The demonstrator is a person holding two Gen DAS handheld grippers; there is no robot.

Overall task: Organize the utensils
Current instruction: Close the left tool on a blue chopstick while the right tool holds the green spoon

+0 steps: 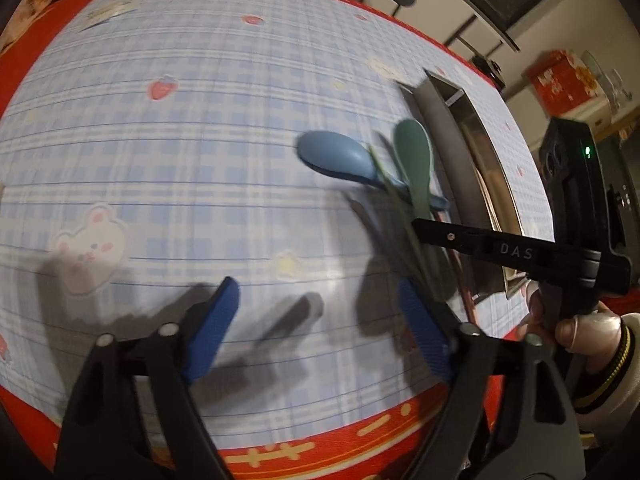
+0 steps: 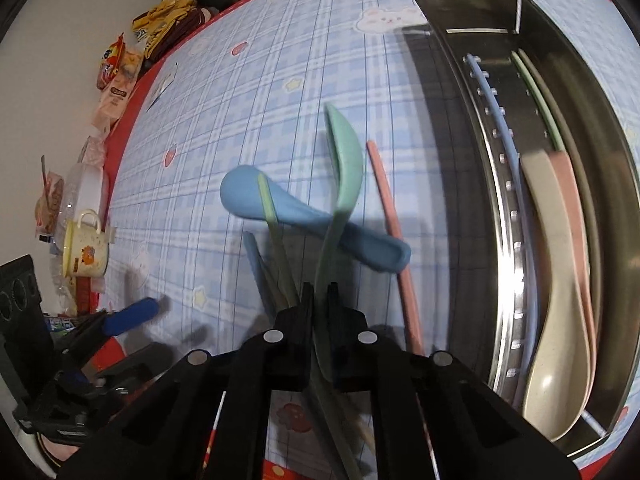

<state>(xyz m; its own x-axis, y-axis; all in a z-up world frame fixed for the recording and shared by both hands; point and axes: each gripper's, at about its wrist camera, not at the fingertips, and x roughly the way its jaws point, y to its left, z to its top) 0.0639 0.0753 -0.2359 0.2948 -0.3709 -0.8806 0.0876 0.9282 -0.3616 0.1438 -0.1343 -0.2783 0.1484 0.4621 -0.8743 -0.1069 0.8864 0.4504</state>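
Right gripper (image 2: 319, 300) clenched on green plastic spoon (image 2: 345, 160) handle, above blue plastic spoon (image 2: 296, 216) beside steel tray (image 2: 500, 240). Left gripper (image 1: 316, 320) released, empty. Risk: thin handle may twist loose, or drag crossed chopsticks.
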